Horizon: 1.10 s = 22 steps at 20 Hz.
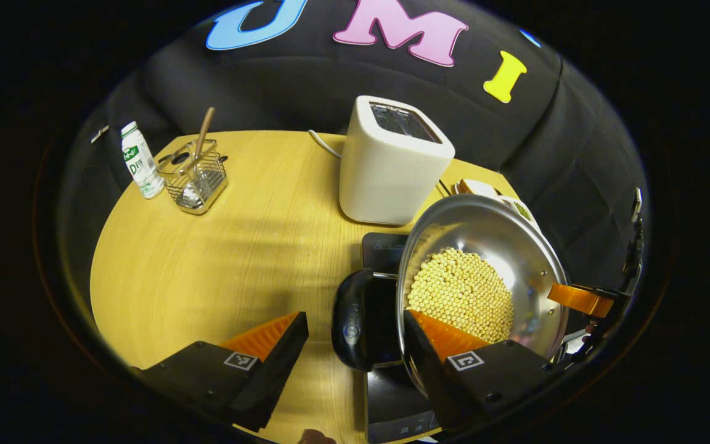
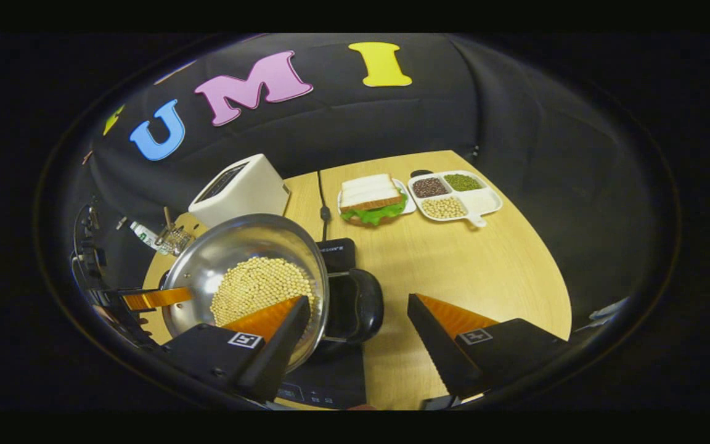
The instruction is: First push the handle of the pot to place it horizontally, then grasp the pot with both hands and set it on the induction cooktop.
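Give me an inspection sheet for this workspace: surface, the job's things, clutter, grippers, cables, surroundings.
Surface: round wooden table, bare in the middle.
Job's things: steel pot holding pale beans, its black handle on each side, over the dark induction cooktop; whether it rests on it cannot be told.
Clutter: white toaster, bottle, wire basket with utensils, sandwich on a plate, divided tray of beans.
Grippers: left gripper open, straddling a pot handle; right gripper open, straddling the other handle.
Cables: white cord behind the toaster; dark cord running to the cooktop.
Surroundings: black cloth booth wall.
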Each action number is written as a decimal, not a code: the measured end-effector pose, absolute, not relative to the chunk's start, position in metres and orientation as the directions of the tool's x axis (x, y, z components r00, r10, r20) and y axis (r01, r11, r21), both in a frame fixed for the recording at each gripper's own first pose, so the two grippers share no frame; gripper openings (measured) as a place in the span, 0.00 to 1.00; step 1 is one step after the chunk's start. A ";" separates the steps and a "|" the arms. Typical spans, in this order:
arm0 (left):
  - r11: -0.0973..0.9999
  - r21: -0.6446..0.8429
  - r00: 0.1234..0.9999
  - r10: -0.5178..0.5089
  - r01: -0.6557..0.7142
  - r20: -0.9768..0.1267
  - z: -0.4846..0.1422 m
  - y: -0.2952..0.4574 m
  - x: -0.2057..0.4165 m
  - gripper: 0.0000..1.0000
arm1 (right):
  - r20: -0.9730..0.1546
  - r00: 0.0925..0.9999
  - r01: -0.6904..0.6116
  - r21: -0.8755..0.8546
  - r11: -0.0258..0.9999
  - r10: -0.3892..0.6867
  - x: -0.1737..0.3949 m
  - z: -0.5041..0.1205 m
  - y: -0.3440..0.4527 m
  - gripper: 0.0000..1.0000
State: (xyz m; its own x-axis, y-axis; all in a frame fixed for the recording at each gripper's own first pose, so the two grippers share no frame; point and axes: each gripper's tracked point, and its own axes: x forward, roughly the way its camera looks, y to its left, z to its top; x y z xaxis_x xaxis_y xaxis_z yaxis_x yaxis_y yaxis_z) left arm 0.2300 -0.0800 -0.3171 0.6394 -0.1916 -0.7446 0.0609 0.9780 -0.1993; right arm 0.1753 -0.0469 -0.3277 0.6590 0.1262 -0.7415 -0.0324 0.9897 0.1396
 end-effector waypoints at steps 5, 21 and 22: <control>0.992 -0.114 0.779 -0.108 0.047 -0.617 -0.238 -0.058 0.205 0.95 | -0.671 0.739 -0.019 0.071 0.997 0.062 0.152 -0.277 -0.070 0.99; 0.986 -0.140 0.976 0.058 -0.089 -0.212 -0.071 0.011 0.088 0.96 | -0.131 0.991 -0.015 -0.009 1.000 0.014 0.083 -0.060 -0.033 0.98; 0.988 -0.126 0.980 0.070 -0.094 -0.185 -0.065 0.017 0.080 0.95 | -0.117 0.993 -0.017 -0.002 1.000 0.017 0.074 -0.056 -0.030 0.98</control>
State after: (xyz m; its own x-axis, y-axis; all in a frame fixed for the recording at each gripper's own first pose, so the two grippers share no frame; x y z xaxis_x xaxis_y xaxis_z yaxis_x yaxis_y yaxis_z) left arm 0.0801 0.0168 -0.0645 0.9803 0.0697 -0.1849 -0.0940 0.9876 -0.1259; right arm 0.0741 -0.0295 -0.0562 0.9930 0.0171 -0.1171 -0.0175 0.9998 -0.0020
